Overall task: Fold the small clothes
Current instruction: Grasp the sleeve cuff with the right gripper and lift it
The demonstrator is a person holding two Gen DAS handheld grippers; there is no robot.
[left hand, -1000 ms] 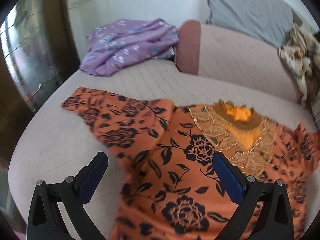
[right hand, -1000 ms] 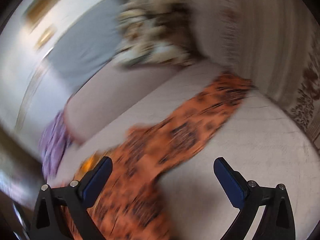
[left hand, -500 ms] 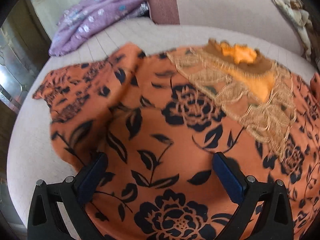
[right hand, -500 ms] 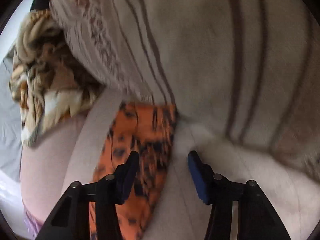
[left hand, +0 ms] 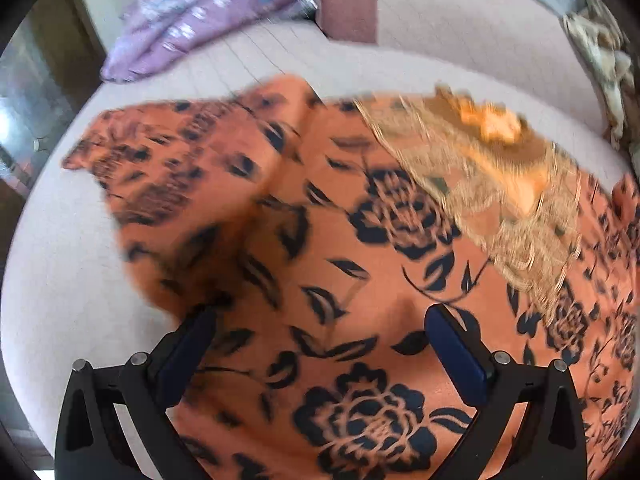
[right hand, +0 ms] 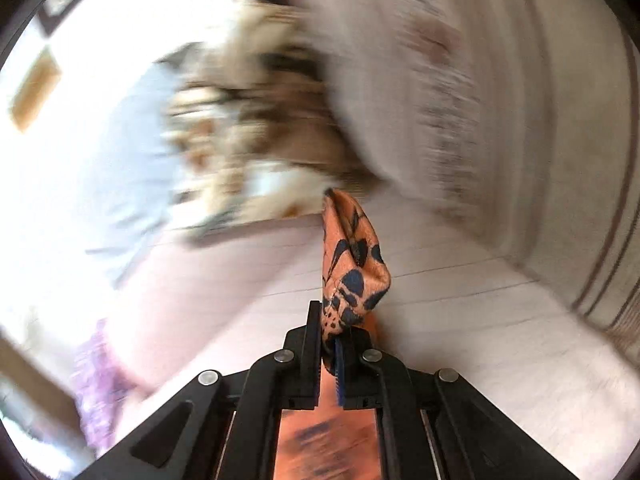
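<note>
Left gripper [left hand: 320,336] is hanging over the orange garment [left hand: 360,264], jaws standing wide, nothing pinched; both blue pads [left hand: 456,356] are sitting just above the fabric, floral print showing between them. Right gripper [right hand: 328,332] is clamping tight on a bunched sleeve end [right hand: 352,264] of the same garment, cloth sticking up past the fingertips and more orange fabric trailing under the gripper body.

Garment is lying spread across the pink sofa seat [left hand: 60,280], one sleeve reaching toward the seat's left edge, gold embroidered neckline [left hand: 492,160] pointing toward the back edge. Right part of it is running off the frame.

Farther back, a purple cloth [left hand: 208,12] is lying heaped at the seat's far left corner against the backrest [left hand: 460,28]. A brown-and-cream patterned cloth [left hand: 604,60] is sitting at the far right. Right view is heavily blurred; a striped beige cushion [right hand: 500,100] is filling its upper right.
</note>
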